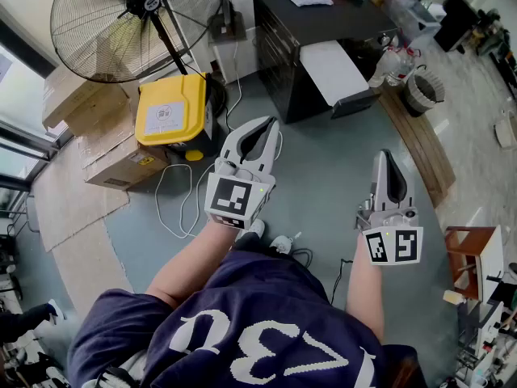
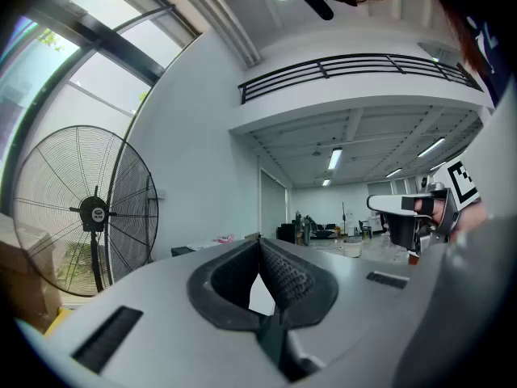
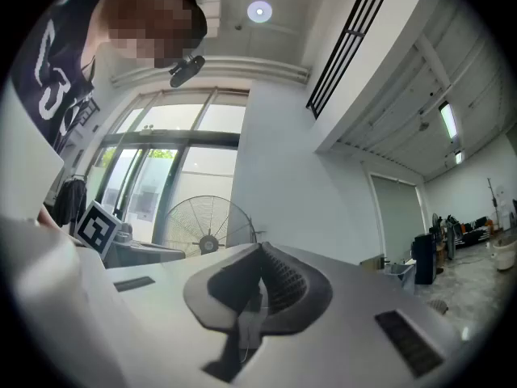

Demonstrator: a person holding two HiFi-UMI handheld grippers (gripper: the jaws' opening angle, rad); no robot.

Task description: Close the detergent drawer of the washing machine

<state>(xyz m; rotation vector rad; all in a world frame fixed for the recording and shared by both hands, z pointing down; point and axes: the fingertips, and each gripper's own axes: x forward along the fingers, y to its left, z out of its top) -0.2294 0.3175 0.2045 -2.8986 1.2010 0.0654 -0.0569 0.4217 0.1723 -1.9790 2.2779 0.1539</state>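
Left gripper (image 1: 260, 134): jaws pressed together, nothing between them, held level above the floor (image 1: 323, 184); right gripper (image 1: 388, 164): likewise clenched and empty, tipped slightly upward; washing machine and detergent drawer: in none of my views; in sight instead: pedestal fan (image 1: 137, 23) and yellow box (image 1: 170, 110) toward the floor's far left corner, black cabinet (image 1: 311, 35) at its far edge; step in hand, by my judgement: finding the machine, approach not begun; next move calls for turning until the drawer shows, then pushing its front with closed jaws.

One left gripper (image 1: 270, 125), one right gripper (image 1: 386, 155), one floor fan (image 1: 121, 24), one yellow box (image 1: 171, 110), one black cabinet (image 1: 323, 16).
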